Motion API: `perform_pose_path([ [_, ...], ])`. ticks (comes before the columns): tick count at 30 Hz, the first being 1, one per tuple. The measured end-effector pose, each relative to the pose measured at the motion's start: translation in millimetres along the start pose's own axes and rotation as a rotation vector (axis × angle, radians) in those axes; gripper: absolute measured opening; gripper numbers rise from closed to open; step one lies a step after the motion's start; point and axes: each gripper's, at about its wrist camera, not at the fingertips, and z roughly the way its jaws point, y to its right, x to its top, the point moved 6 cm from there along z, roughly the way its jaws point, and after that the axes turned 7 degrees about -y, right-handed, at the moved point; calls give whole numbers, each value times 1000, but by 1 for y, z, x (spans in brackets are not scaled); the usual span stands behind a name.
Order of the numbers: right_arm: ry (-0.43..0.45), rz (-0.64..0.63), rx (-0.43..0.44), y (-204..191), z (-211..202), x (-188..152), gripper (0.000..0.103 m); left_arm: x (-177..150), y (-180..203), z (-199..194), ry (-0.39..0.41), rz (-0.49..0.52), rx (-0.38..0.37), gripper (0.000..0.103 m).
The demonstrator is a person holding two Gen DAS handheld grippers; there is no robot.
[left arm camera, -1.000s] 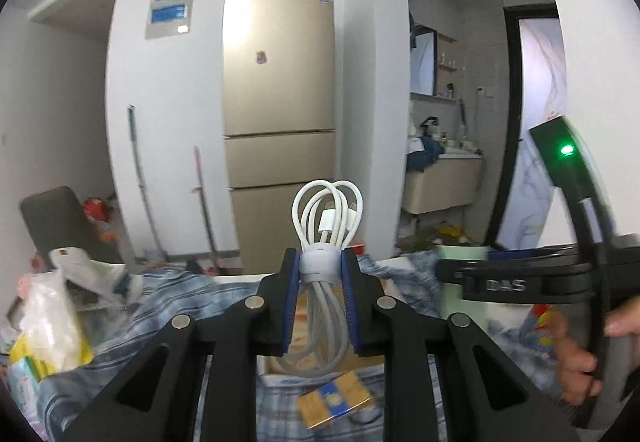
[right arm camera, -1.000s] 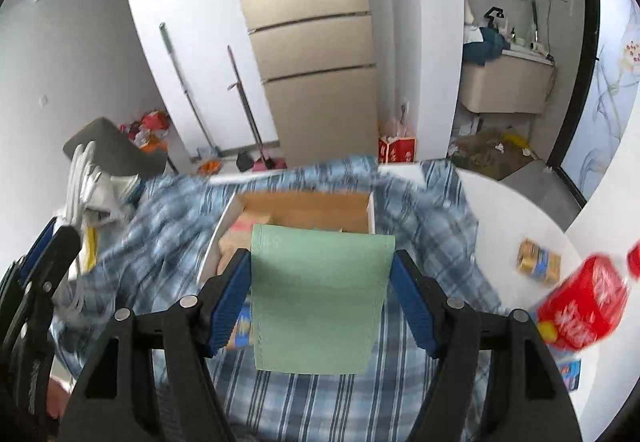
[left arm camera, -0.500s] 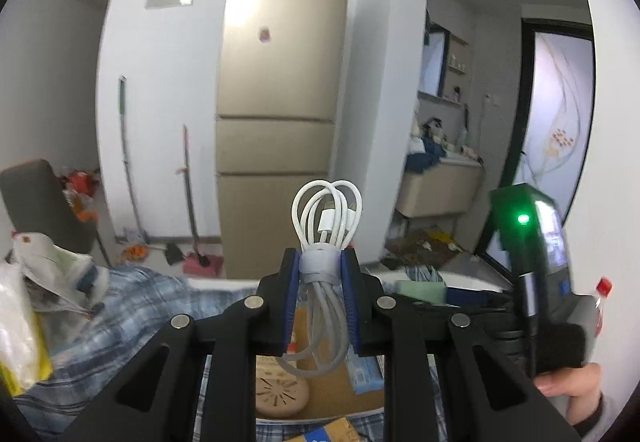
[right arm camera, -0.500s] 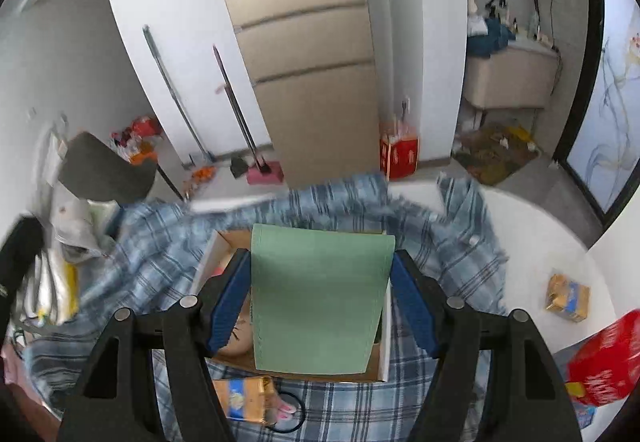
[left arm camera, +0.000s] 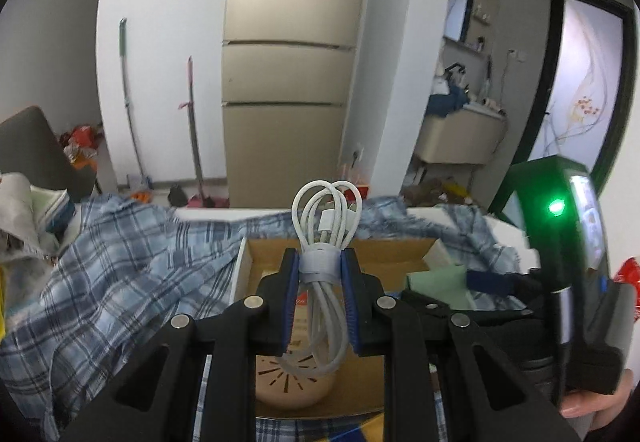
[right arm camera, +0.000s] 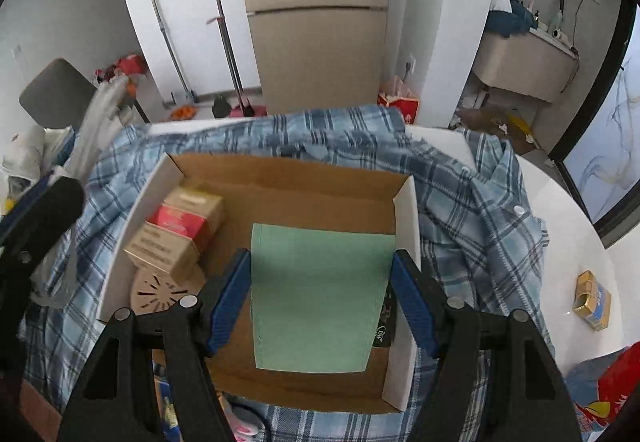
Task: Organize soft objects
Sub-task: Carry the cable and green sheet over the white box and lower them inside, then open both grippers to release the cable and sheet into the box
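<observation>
My left gripper (left arm camera: pixel 321 269) is shut on a coiled white cable (left arm camera: pixel 325 242) bound by a grey strap, held upright over an open cardboard box (left arm camera: pixel 394 256). My right gripper (right arm camera: pixel 322 264) is shut on a flat green cloth (right arm camera: pixel 316 298), pads pressing both its side edges, above the same cardboard box (right arm camera: pixel 288 197). The box sits on a blue plaid shirt (right arm camera: pixel 472 209) spread over a white table (right arm camera: pixel 560 226). Small cartons (right arm camera: pixel 180 230) and a round beige disc (right arm camera: pixel 154 292) lie in the box's left part. The green cloth (left arm camera: pixel 438 280) also shows in the left wrist view.
A yellow-blue packet (right arm camera: pixel 592 300) lies on the table at the right, red packaging (right arm camera: pixel 616 382) at the lower right. Plastic bags (left arm camera: pixel 20 209) pile at the left. A fridge (left arm camera: pixel 288 73), two mops and a chair (right arm camera: pixel 56 89) stand beyond the table. A hand (left arm camera: pixel 592 408) holds the right gripper.
Both grippers have sunk and moved forward over the box, which now lies directly below them and looks larger. Both grips are unchanged.
</observation>
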Motion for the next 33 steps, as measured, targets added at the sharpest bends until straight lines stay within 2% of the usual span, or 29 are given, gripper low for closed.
perform_pose_path([
  [8, -7, 33, 15, 7, 9, 0, 70, -10, -2, 21, -72, 4, -13, 22],
  [10, -9, 33, 1, 8, 9, 0, 79, -10, -1, 21, -71, 3, -12, 24],
  [11, -4, 32, -6, 9, 8, 0, 81, -10, -2, 21, -71, 0, -7, 35],
  [12, 4, 33, -10, 9, 7, 0, 83, -10, -2, 20, -67, -3, -7, 56],
  [13, 9, 35, -13, 10, 5, 2, 84, -9, -3, 20, -58, -6, -6, 66],
  [14, 13, 38, -12, 11, 4, 2, 85, -8, -4, 17, -34, -12, 1, 71],
  [33, 31, 80, 7, 22, -8, 7, 87, 2, -4, -3, 3, -8, -1, 71],
])
